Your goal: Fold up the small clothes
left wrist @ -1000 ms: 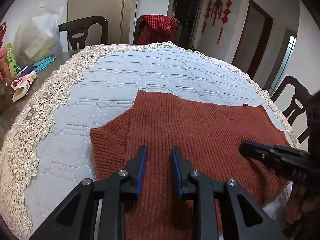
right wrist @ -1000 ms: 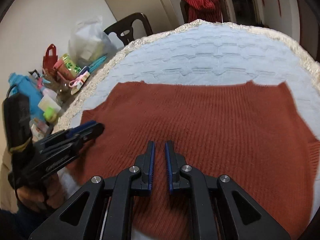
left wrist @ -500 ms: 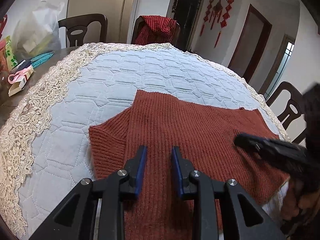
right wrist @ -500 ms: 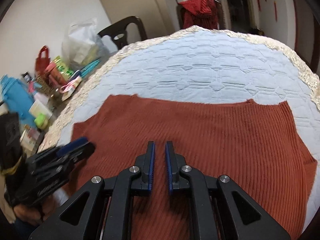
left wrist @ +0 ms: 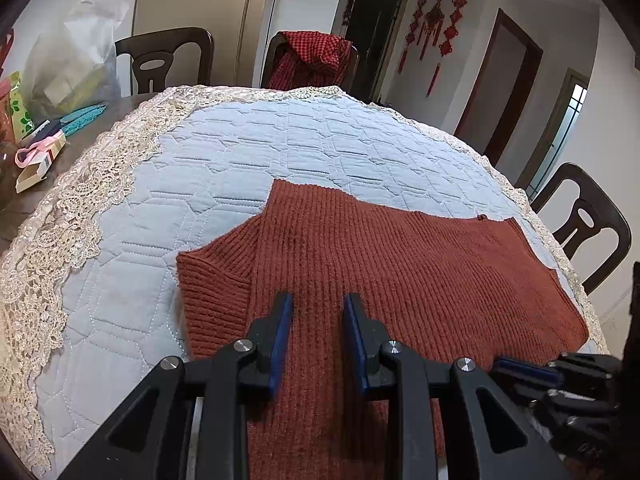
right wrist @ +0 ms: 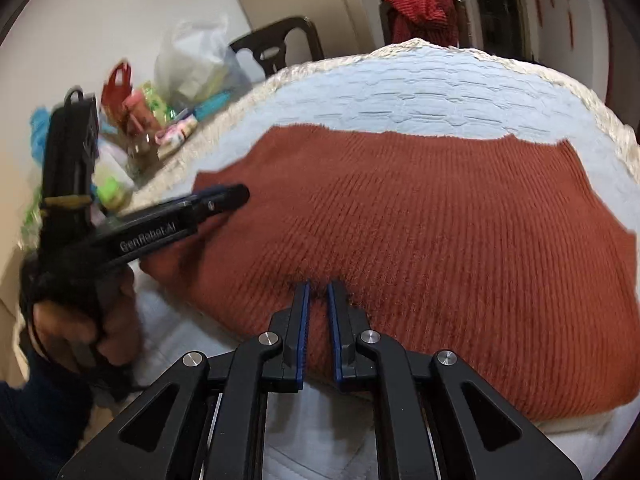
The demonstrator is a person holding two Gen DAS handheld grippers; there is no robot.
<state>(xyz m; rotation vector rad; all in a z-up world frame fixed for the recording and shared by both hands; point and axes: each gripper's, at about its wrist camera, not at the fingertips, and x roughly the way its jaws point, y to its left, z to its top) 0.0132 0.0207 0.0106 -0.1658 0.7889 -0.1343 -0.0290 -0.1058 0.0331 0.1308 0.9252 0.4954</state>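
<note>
- Blue pads line the black fingers of the left gripper (left wrist: 316, 306), which stand apart with a clear gap, hanging over the near part of the rust-red sweater (left wrist: 400, 276) with nothing between them.
- Blue-lined too, the right gripper (right wrist: 318, 286) has its fingers nearly together, a narrow slit left between them; the tips sit at the sweater's near hem, and whether they pinch the knit cannot be told.
- White lettering on the side of the left gripper, seen from the right wrist view, reads "GenRobot.AI"; no other writing is legible.
- The right wrist view is smeared by motion blur, so the clutter (right wrist: 152, 120) at the table's left edge is hard to sort out; a red bag and a pale plastic bag can be made out there.
- From the left wrist view, the right gripper shows only as a dark shape with a blue pad at the lower right, largely cut off by the frame.
- The sweater is a ribbed knit, spread flat on the near half of the table, one short sleeve (left wrist: 214, 280) lying out to the left.
- Under it lies a pale blue quilted cloth (left wrist: 260, 144) stitched in hexagons, edged with cream lace (left wrist: 76, 216).
- Dark wooden chairs (left wrist: 164, 60) ring the table; a red checked garment (left wrist: 312, 58) drapes over one back.
</note>
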